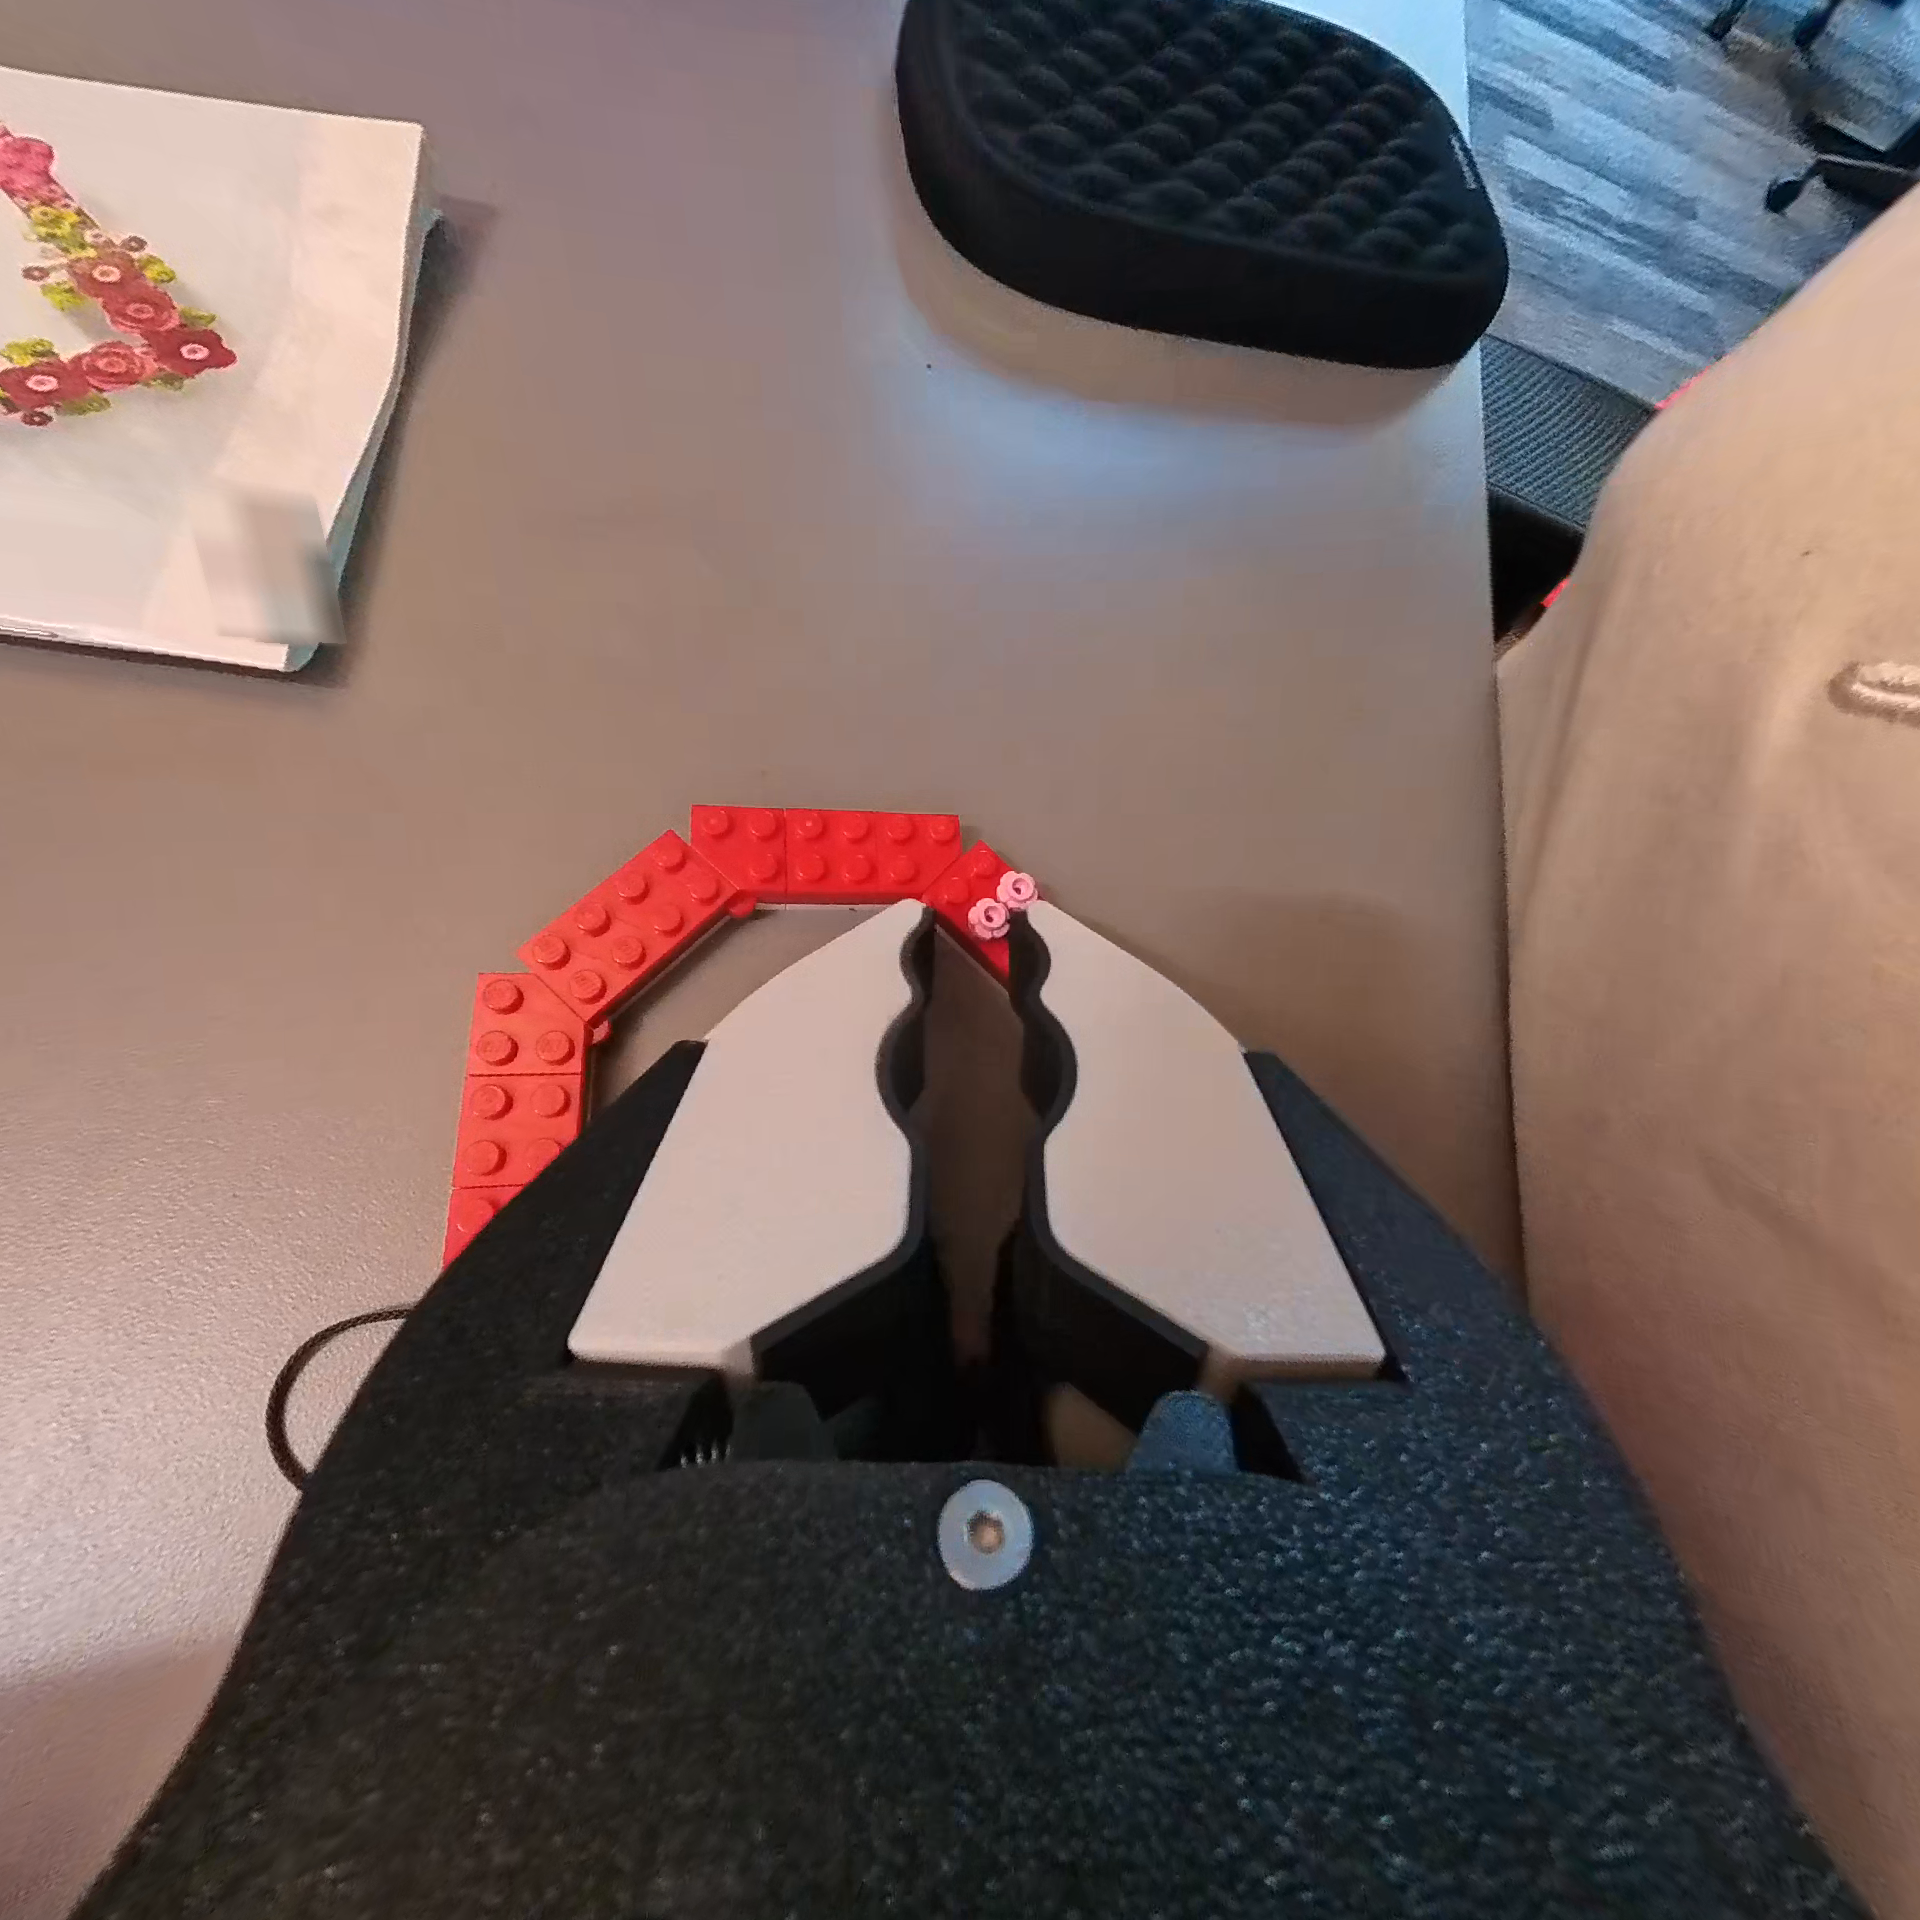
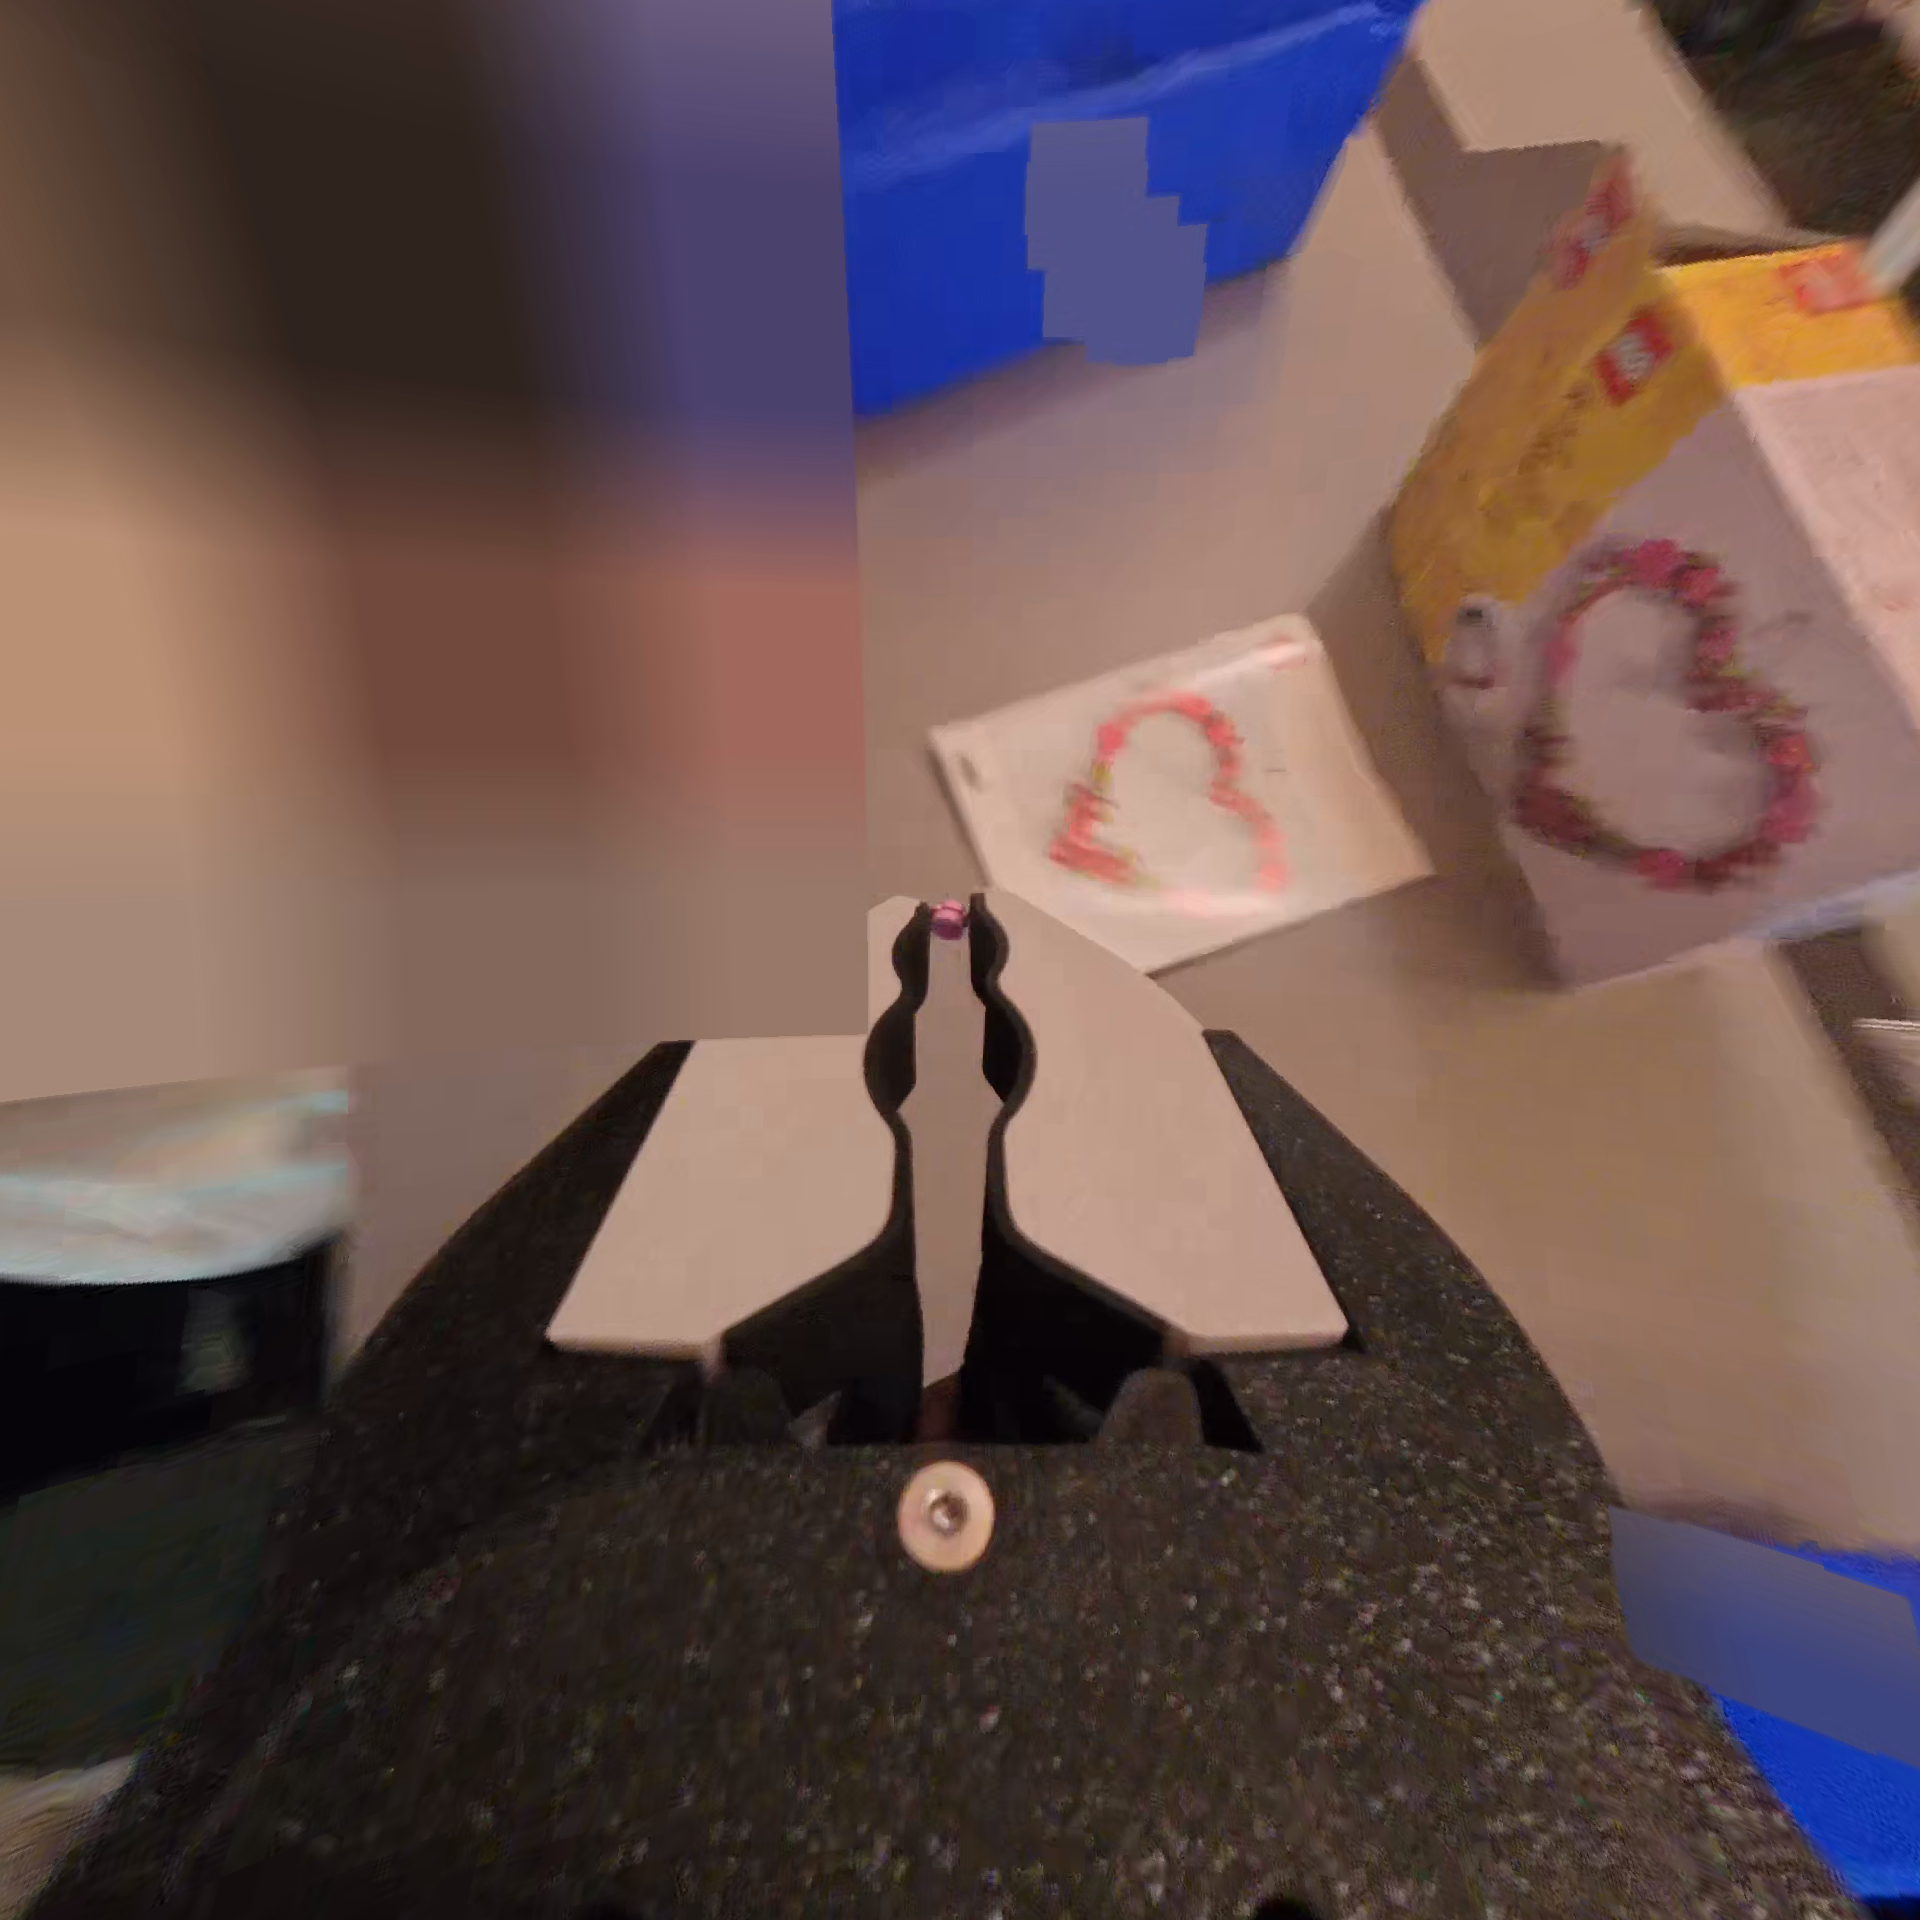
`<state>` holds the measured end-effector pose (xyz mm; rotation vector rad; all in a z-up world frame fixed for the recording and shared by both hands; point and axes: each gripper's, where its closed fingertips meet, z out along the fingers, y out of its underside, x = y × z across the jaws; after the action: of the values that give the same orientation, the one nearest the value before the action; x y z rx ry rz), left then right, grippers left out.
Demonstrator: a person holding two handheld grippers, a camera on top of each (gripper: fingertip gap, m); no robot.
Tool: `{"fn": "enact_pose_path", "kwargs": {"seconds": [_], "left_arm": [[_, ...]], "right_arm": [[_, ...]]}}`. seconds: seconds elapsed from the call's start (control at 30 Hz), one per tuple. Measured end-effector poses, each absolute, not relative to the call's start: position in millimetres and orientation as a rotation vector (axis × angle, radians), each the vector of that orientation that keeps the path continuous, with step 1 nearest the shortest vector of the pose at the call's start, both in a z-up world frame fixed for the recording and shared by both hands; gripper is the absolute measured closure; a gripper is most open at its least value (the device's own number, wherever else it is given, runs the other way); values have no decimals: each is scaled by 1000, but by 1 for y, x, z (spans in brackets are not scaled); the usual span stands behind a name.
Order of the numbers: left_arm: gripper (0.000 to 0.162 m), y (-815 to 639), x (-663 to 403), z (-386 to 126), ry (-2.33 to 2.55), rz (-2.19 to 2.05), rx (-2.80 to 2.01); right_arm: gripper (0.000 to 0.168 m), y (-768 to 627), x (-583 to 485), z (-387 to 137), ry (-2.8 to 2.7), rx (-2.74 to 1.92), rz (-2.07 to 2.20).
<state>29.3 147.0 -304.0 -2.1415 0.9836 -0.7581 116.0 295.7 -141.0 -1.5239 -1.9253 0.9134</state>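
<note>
In the left wrist view a curved frame of red studded plates (image 1: 831, 857) lies flat on the grey table (image 1: 727, 520). Two small pink flower studs (image 1: 1003, 902) sit on its right end. My left gripper (image 1: 977, 920) has its jaws nearly closed, with the frame's right section pinched between the tips, just beside the pink studs. In the right wrist view my right gripper (image 2: 948, 920) is held above the table and is shut on one tiny pink flower stud (image 2: 948, 922) at its very tips. The view around it is blurred by motion.
A white instruction booklet (image 1: 187, 364) lies far left; it also shows in the right wrist view (image 2: 1174, 790). A black padded cushion (image 1: 1195, 177) sits at the far table edge. A person's beige clothing (image 1: 1714, 1039) fills the right. A yellow-and-white box (image 2: 1662, 675), blue bin (image 2: 1039, 156) and black container (image 2: 156, 1299) stand around.
</note>
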Motion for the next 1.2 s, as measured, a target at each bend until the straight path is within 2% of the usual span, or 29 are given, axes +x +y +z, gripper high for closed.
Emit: {"fn": "enact_pose_path", "kwargs": {"seconds": [0.03, 0.23, 0.4, 0.5, 0.57, 0.73, 0.87, 1.03, 1.2], "left_arm": [[149, 147, 29, -304, 982, -758, -2142], [149, 145, 29, -304, 966, -803, -2160], [150, 145, 29, -305, 966, -809, -2162], [150, 145, 29, -304, 977, -788, -2153], [150, 145, 29, -304, 976, -789, -2153], [150, 145, 29, -304, 975, -791, -2155], [150, 145, 29, -304, 978, -781, -2150], [150, 145, 29, -304, 980, -777, -2148], [151, 144, 31, -304, 993, -780, -2142]], "right_arm": [[161, 295, 116, -132, -1930, -1558, 991], [161, 250, 119, -162, -2109, -1337, 988], [161, 359, 161, -112, -1676, -1313, 695], [161, 393, 180, -98, -1477, -1219, 1030], [161, 400, 178, -111, -1439, -1270, 1207], [161, 378, 143, -163, -1645, -1434, 1226], [161, 332, 132, -198, -1893, -1516, 1057], [161, 250, 158, -212, -2040, -1551, 1215], [161, 272, 224, -218, -1926, -1629, 1078]]}}
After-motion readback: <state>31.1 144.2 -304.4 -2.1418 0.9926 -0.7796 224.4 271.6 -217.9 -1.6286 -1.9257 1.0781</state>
